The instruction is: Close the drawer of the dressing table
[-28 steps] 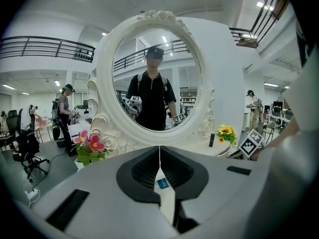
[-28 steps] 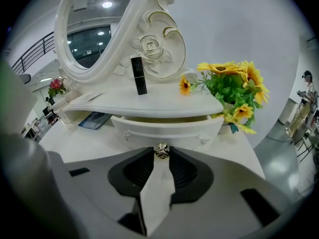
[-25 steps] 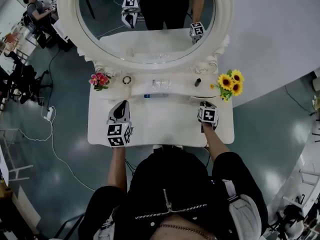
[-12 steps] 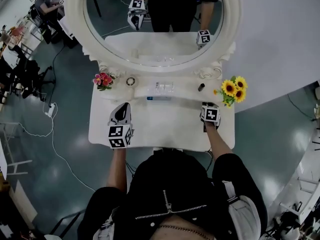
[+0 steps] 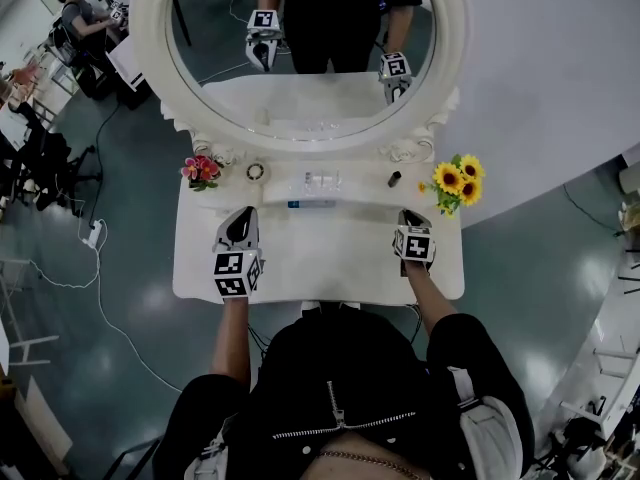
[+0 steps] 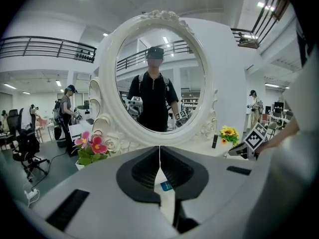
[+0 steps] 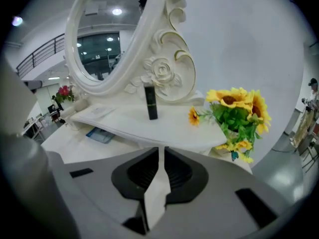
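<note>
The white dressing table (image 5: pixel 320 258) stands below me with its oval mirror (image 5: pixel 300 58) at the back. Its drawer is hidden under the tabletop and my body; only a small white bit (image 5: pixel 330 307) shows at the middle of the front edge. My left gripper (image 5: pixel 243 214) (image 6: pixel 159 151) hovers over the left of the tabletop, jaws shut on nothing. My right gripper (image 5: pixel 407 216) (image 7: pixel 160 153) is over the right side, near the sunflowers (image 5: pixel 455 183) (image 7: pixel 239 113). Its jaws are closing, with a narrow slit left and nothing between them.
On the raised back shelf stand pink flowers (image 5: pixel 200 169), a small ring-shaped jar (image 5: pixel 256 172), a clear item (image 5: pixel 322 181) and a black tube (image 5: pixel 395 179) (image 7: pixel 151 101). A flat blue item (image 5: pixel 312 204) lies below the shelf. A person (image 5: pixel 75 8), chairs and floor cables (image 5: pixel 93 233) are at the left.
My right gripper has lifted a little and come slightly toward the front edge. The left gripper has stayed where it was.
</note>
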`<state>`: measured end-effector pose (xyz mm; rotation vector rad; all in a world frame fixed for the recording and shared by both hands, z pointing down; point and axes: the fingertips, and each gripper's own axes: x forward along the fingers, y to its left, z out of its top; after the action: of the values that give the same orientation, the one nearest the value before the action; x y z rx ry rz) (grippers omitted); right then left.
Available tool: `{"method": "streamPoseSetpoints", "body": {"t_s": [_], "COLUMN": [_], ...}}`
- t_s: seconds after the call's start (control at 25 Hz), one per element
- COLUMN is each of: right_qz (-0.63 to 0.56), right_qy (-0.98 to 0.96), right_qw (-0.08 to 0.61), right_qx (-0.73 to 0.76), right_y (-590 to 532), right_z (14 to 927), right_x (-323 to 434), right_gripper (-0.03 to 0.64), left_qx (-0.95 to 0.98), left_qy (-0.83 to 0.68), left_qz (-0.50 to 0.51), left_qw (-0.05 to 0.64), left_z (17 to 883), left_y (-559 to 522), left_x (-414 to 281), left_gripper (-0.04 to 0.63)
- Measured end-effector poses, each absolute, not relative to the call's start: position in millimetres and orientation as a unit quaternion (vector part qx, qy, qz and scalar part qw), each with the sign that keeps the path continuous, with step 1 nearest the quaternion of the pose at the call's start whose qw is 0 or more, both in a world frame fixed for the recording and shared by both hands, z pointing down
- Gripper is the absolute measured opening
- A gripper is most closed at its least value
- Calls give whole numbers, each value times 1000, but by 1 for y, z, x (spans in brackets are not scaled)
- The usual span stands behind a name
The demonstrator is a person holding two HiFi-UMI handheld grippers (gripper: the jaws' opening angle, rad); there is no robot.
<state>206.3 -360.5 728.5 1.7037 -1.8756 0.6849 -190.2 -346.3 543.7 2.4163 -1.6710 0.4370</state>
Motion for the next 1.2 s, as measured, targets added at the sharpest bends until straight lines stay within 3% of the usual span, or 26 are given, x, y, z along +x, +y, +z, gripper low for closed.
{"method": "streamPoseSetpoints", "body": {"t_s": [0.08,0.6,1.2], "right_qz": [231,66,46], "right_qy": [-716,-819,-824], "right_qw": [232,119,109], "right_qx": [617,558,554], "right_y": [-364,-378,-371], "right_z": [709,530,519], "right_x": [192,90,83], "right_gripper": [9,3,3], "left_qx": [814,834,839], "left_qy": [-557,-537,-531], "left_qz": [143,114,106], "left_qw": [81,57,54], "left_z": [540,516,516], "left_y": [-350,-363,-361], "left_x": [-189,-175,-172], "left_gripper": [23,23,23]}}
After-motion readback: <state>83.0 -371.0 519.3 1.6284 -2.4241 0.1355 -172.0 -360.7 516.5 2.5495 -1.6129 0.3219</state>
